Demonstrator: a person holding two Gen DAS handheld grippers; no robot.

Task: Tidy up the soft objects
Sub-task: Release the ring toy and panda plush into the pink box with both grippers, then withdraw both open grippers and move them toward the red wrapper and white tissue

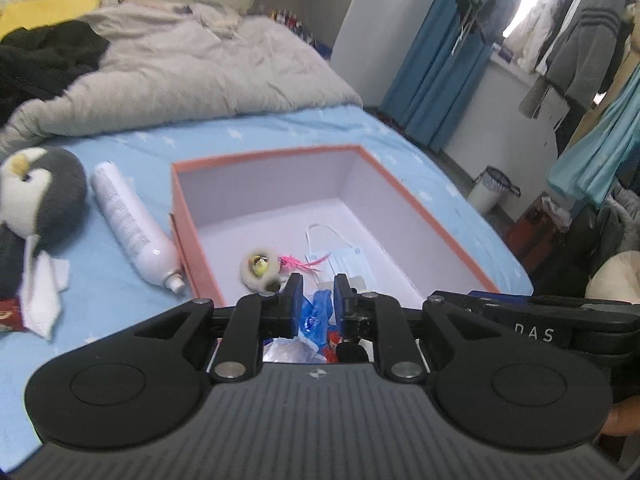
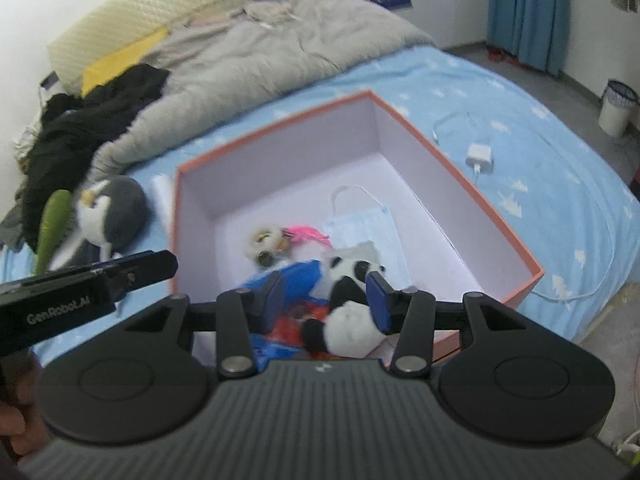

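The penguin plush (image 1: 38,196) is blurred and cut by the left edge, the blue packet (image 1: 316,314) lies mostly hidden behind the left gripper (image 1: 317,294), and the panda plush (image 2: 348,308) is smeared.

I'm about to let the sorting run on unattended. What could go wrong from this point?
1. The penguin plush and green soft toy lie outside the orange box, beside a hard white bottle, which might get grabbed by mistake.
2. The panda plush sits between the right gripper jaws; lifting could drag it back out.
3. The blue bag lies between the left gripper jaws and may snag.
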